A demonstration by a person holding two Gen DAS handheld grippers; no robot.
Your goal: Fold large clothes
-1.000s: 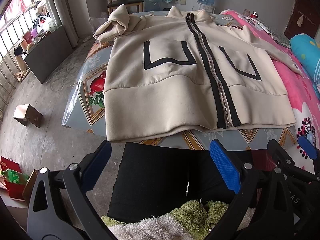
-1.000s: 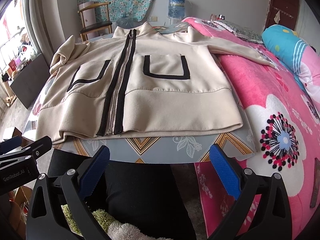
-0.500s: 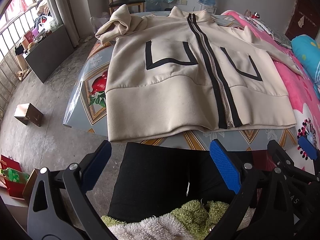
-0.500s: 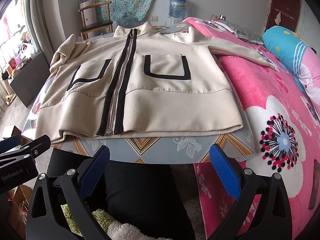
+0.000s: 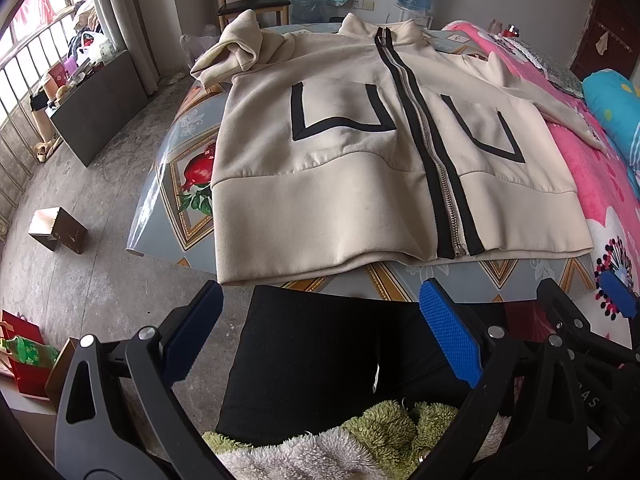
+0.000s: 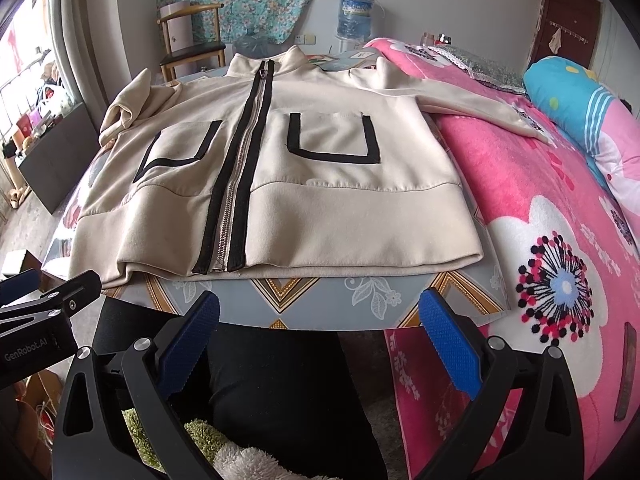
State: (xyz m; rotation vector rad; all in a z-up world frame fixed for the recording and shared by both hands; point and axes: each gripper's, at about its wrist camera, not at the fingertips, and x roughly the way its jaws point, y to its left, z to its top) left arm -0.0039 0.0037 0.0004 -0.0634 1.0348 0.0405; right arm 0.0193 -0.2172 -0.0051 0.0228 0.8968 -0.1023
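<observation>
1. The table (image 5: 168, 184) had a glossy grey-blue cover with gold diamond borders and a pomegranate print, sitting on a bare concrete floor (image 5: 92, 184).
2. A pink floral blanket (image 6: 560, 216) butted right up against the table's right side, with a blue pillow (image 6: 568, 96) further back.
3. Back wall: wooden chair (image 6: 188, 46), water jug (image 6: 354, 16), floral curtain (image 6: 244, 0). Barred window off to the left.
4. The cream jacket (image 5: 360, 168) lay flat on the table, zipped up, hem toward the person; one sleeve was bunched at the far left corner, the other stretched onto the blanket.
5. Left gripper (image 5: 324, 332) and right gripper (image 6: 320, 336) both gaped wide, empty, short of the table edge.
6. The table's far side was hidden under the jacket, and the window clutter was too blurry to make out.
</observation>
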